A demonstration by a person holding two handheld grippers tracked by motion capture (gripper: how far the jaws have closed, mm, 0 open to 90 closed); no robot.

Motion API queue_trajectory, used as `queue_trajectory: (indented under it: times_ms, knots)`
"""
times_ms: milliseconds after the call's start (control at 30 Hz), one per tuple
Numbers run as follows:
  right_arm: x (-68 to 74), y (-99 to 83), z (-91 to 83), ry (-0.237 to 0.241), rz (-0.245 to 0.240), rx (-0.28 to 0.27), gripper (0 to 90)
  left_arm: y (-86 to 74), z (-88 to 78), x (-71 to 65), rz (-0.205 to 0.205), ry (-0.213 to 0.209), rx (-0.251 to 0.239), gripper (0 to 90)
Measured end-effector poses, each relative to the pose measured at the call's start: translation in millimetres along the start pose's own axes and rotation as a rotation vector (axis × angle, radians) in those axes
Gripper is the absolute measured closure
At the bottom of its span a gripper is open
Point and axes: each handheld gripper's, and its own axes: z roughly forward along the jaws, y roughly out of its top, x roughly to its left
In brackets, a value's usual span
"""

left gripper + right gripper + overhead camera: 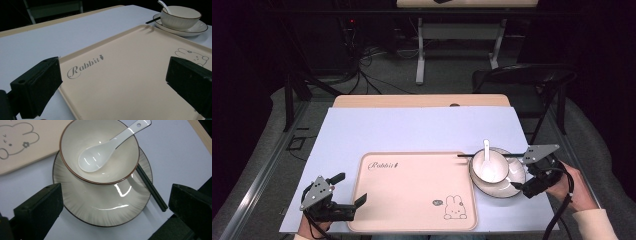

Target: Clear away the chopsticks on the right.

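A cream tray (412, 195) printed with "Rabbit" and a bunny lies at the table's front centre. To its right a white bowl (492, 172) sits on a ribbed plate (515, 175), a white spoon (486, 152) resting in it. Black chopsticks (469, 155) lie across the plate under the bowl. My left gripper (349, 189) is open at the tray's front left corner; its jaws straddle the tray (130, 75). My right gripper (523, 172) is open at the plate's right rim, its jaws wide on either side of the plate (100, 207), bowl (82, 135) and spoon (100, 155). Neither holds anything.
A pale blue mat (412, 125) covers the wooden table (422, 100). A dark folding chair (522, 80) stands behind the table's far right corner. Another table's legs (419, 55) and cables are on the floor farther back. The mat's far half is bare.
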Motion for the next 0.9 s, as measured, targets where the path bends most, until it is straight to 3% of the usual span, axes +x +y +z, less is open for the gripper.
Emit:
queue_trajectory:
  times_ms: [67,100,267,467,600,667,733,900]
  knots:
    - [-2.5,1.7,0.4,-0.001,-0.009,0.013,0.0,-0.3,-0.2,0.3,-0.001,-0.003,-0.001,0.1]
    - [-8.4,6.5,1.8,0.008,-0.039,0.037,0.0,-0.2,-0.4,0.7,0.0,-0.002,-0.001,0.1]
    - [-25.3,17.4,5.9,0.04,-0.098,0.091,0.0,-0.2,-0.1,0.3,-0.003,-0.003,-0.001,0.1]
    - [-41.2,27.6,10.5,0.062,-0.115,0.129,0.0,-0.3,0.0,0.5,-0.003,-0.001,-0.001,0.1]
    - [-56.0,35.7,22.4,0.065,-0.166,0.208,0.0,-0.4,-0.1,0.8,-0.003,-0.002,0.001,0.1]
    - [-58.9,35.6,25.5,0.065,-0.157,0.22,0.0,-0.4,-0.2,0.8,-0.003,-0.002,0.001,0.1]
    - [-69.5,35.3,34.5,0.06,-0.149,0.266,0.0,-0.4,-0.4,1.1,0.0,-0.002,0.003,0.1]
    - [-74.7,35.8,44.7,0.066,-0.203,0.276,7.9,-0.5,-0.4,1.3,-0.004,-0.001,0.002,0.1]
